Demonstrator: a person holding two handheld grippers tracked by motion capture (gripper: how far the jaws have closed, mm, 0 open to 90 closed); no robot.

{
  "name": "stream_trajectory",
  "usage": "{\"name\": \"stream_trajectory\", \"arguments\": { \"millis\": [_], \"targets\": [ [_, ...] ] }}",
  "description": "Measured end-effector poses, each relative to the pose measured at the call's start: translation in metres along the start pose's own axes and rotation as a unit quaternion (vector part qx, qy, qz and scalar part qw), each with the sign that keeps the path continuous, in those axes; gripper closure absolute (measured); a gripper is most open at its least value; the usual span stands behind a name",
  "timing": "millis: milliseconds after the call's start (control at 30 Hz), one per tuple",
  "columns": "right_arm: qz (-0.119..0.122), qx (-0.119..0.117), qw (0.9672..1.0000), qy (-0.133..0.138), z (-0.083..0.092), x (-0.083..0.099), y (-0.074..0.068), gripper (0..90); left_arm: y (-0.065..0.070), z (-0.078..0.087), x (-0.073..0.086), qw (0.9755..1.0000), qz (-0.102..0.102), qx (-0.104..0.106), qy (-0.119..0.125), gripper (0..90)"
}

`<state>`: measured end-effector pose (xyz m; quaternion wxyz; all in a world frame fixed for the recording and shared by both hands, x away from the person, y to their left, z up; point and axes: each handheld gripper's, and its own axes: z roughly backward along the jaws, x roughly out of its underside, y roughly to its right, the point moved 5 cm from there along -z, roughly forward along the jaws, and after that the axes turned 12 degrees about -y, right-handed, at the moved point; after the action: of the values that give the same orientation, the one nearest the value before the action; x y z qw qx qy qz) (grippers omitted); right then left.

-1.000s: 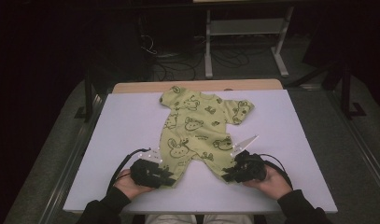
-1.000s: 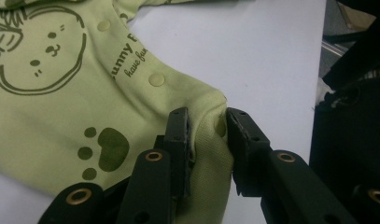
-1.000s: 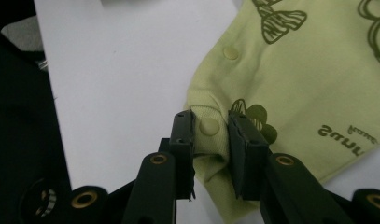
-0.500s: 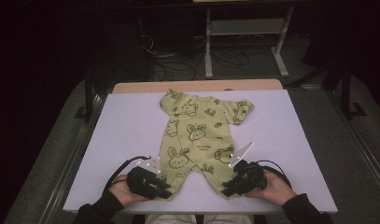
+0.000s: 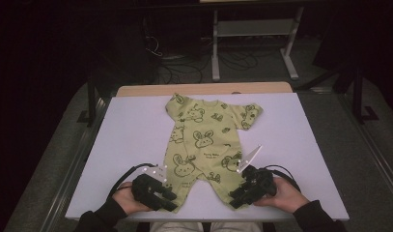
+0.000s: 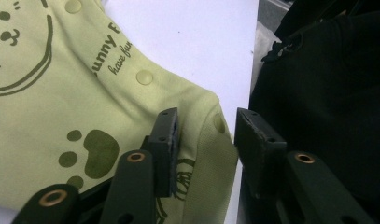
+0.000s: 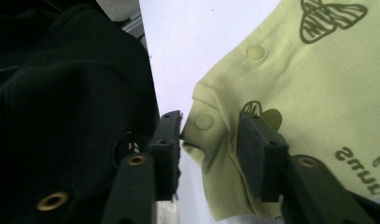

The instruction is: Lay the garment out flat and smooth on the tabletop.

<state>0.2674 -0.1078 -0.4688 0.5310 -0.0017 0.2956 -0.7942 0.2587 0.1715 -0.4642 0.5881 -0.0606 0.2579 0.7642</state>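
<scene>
Near the tabletop's front edge, a soft green romper lies flat; both grippers' fingers have just been opening, loosely straddling its snap-buttoned leg cuffs.

The baby romper is pale yellow-green, printed with dark olive bunnies, paw prints and lettering — it lies on a white table, between black grippers and black sleeves.

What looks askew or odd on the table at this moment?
The romper lies flat but slightly slanted. Its left sleeve looks tucked in, while the right sleeve sticks out. Nothing looks spilled or damaged.
</scene>
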Motion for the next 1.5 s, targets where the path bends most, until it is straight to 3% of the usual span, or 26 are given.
{"name": "stream_trajectory", "arguments": {
  "millis": [133,267,467,633,767,900,1033,1233,1367,1500],
  "targets": [
    [-0.008,0.006,0.9997,0.022,0.007,-0.001,0.003,46.3,-0.004,0.004,0.0,0.9999,0.008,-0.003,0.013,50.8],
    [-0.005,0.005,0.999,0.043,0.014,-0.001,0.005,35.5,-0.011,0.012,0.0,0.9986,0.02,-0.022,0.045,41.4],
    [-0.008,0.01,0.9981,0.061,0.019,-0.003,0.01,23.4,-0.029,0.024,0.001,0.9927,0.055,-0.052,0.095,27.9],
    [-0.011,0.03,0.9965,0.078,0.025,-0.006,0.015,12.4,-0.043,0.035,-0.002,0.9836,0.085,-0.059,0.148,15.5],
    [-0.017,0.05,0.9936,0.1,0.033,-0.01,0.023,0.1,-0.055,0.045,-0.009,0.9771,0.098,-0.077,0.173,6.9],
    [-0.02,0.067,0.9902,0.121,0.047,-0.015,0.03,0.0,-0.073,0.055,-0.015,0.9662,0.118,-0.114,0.198,0.1],
    [-0.021,0.079,0.9864,0.143,0.062,-0.019,0.036,0.0,-0.097,0.064,-0.022,0.9591,0.147,-0.125,0.207,0.0],
    [-0.032,0.11,0.9812,0.155,0.082,-0.021,0.053,0.0,-0.13,0.065,-0.034,0.951,0.189,-0.136,0.203,0.0],
    [-0.041,0.126,0.9766,0.169,0.096,-0.024,0.068,0.0,-0.144,0.066,-0.044,0.9483,0.204,-0.139,0.2,0.0],
    [-0.059,0.145,0.9714,0.179,0.106,-0.028,0.087,0.0,-0.156,0.071,-0.051,0.9426,0.221,-0.143,0.205,0.0]
  ]
}}
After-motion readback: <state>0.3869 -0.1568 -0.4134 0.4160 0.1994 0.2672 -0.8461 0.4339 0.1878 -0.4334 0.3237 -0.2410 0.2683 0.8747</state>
